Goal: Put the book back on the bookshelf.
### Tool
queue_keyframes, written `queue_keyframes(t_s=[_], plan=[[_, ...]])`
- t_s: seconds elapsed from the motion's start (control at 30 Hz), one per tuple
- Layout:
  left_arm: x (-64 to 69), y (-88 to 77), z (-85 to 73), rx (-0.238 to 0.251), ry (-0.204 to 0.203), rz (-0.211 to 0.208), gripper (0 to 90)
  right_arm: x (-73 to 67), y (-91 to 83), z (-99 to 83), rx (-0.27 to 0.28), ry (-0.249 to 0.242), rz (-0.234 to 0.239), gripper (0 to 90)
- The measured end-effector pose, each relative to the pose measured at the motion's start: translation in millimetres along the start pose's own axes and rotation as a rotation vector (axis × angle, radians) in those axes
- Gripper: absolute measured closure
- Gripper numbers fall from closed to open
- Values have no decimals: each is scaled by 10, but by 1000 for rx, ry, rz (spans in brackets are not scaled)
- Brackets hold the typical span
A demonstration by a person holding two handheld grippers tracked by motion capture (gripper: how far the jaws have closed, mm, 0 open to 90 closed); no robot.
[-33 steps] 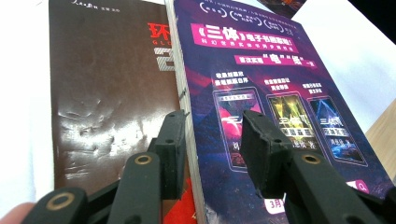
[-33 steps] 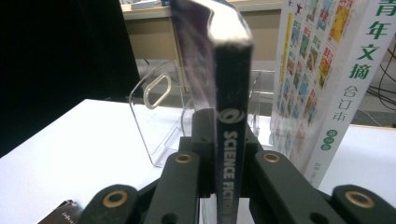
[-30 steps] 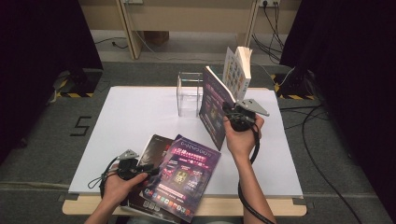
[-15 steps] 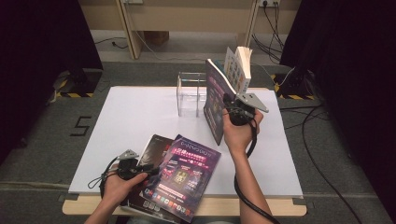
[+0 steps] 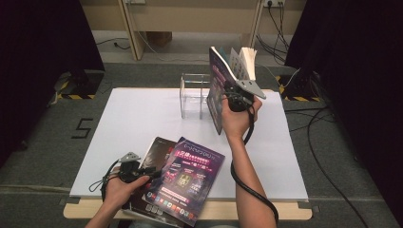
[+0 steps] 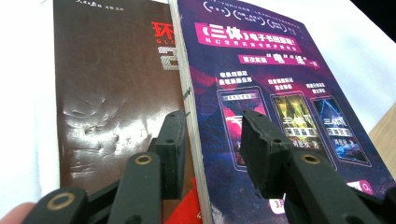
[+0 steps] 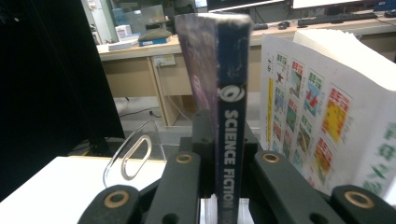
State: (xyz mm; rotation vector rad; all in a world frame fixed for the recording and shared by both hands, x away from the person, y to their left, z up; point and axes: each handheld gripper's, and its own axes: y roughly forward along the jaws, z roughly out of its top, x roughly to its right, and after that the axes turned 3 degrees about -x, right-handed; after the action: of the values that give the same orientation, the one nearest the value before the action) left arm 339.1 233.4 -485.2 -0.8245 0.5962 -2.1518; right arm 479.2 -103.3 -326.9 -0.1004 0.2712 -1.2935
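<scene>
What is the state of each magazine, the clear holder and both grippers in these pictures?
Held magazine: upright, pages fanning, clamped at spine.
Purple magazine: flat, closed.
Brown magazine: flat, partly covered.
Clear holder: upright, empty.
Right gripper: shut on magazine.
Left gripper: open.

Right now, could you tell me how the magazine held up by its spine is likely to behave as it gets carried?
The magazine looks floppy: its pages fan open while the right gripper pinches the spine. The glossy cover might slip if the grip loosens. Loose pages could probably catch on the clear holder beside it.
</scene>
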Motion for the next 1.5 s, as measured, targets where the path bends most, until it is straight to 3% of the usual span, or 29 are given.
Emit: queue_keyframes(t_s=[0.3,0.53,0.83,1.13,1.5], plan=[[-4,2,-3,-4,1,-1,603,-24,143,0,6,-13,-25,846],[-6,3,-6,-2,-1,-1,603,-19,205,-164,-20,-17,-47,845],[9,14,-10,-7,5,0,603,-2,149,-199,-31,-20,-90,835],[12,16,-8,-7,5,-2,602,27,90,-154,-56,-6,-93,780],[13,12,-8,-6,5,-1,601,57,53,-119,-81,22,-65,784]])
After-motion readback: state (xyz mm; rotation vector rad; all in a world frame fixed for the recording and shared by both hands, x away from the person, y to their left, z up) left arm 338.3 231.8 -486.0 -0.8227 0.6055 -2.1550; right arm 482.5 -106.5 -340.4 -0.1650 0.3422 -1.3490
